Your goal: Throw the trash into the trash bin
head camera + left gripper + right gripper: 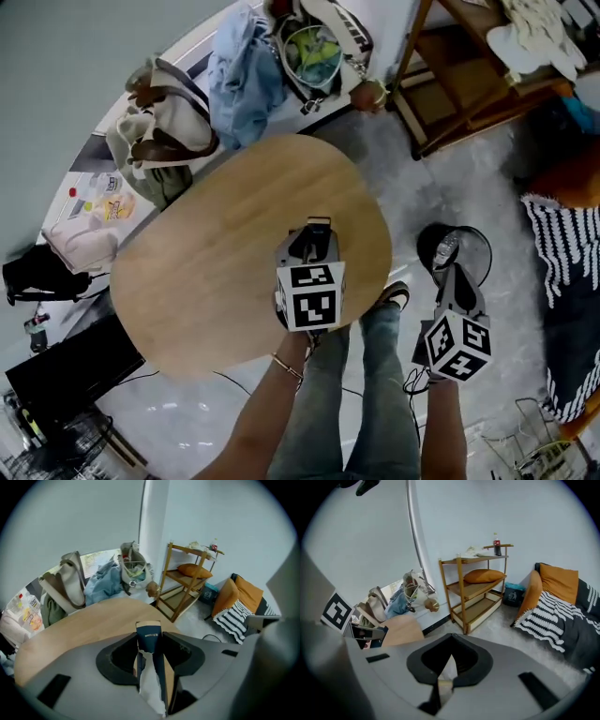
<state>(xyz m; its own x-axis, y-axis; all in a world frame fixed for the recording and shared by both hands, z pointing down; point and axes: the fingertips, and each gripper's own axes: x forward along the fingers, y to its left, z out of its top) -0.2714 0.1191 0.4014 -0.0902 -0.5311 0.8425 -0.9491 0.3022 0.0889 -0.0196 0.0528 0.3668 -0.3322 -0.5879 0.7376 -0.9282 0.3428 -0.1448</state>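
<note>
Beneath the head camera, an oval wooden table (206, 262) fills the middle of a grey floor. A person's legs in jeans (375, 403) stand at its near edge. Beyond the table, a wooden shelf rack (469, 84) stands against the wall. Beside it, tote bags (169, 122) and a blue cloth (244, 80) are heaped along a low white ledge. A black-and-white striped blanket (567, 253) lies at the right edge of the view. On the floor just right of the table sits a round black container (476, 246), apparently the trash bin. The right gripper (450, 272) hangs directly over it, well clear of the table. Its jaws are drawn almost together, pinching a thin pale scrap of paper (447, 672) that stands up between the pads. The left gripper (316, 239) hovers over the table's right half. Its jaws stand at a middling width, clamped on the sides of an upright dark blue carton (149, 637). A torn white strip (150, 686) runs down the carton's near face.
</note>
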